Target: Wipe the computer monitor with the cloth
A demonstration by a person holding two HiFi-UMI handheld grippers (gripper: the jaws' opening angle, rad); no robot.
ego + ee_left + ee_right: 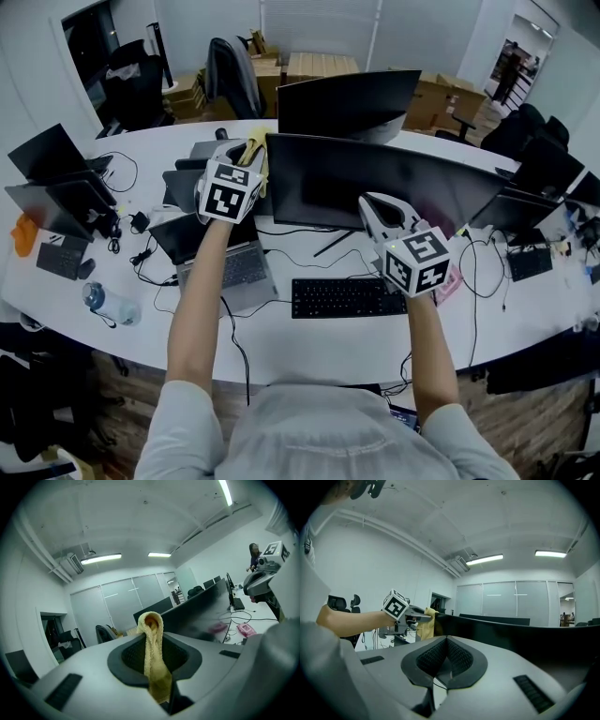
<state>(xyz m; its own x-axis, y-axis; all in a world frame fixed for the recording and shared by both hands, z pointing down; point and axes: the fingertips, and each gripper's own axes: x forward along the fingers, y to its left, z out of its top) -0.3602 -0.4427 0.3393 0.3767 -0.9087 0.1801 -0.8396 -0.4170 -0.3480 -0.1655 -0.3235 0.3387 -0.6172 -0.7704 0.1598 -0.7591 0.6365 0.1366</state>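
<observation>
A wide black monitor [375, 183] stands on the white desk [309, 342]. My left gripper [246, 150] is raised at the monitor's upper left corner and is shut on a yellow cloth [259, 150]. In the left gripper view the cloth [153, 658] hangs folded between the jaws, with the monitor [201, 611] just to the right. My right gripper [377, 204] sits in front of the screen's lower middle, shut and holding nothing. From the right gripper view [446, 643] I see the left gripper [408, 616] pressing the cloth [425, 625] against the monitor's edge [511, 630].
A black keyboard [345, 297] and an open laptop [225, 267] lie in front of the monitor. A second monitor [347, 103] stands behind it. A water bottle [111, 305], more laptops [52, 178] and cables crowd the left; a pink item [450, 283] lies right.
</observation>
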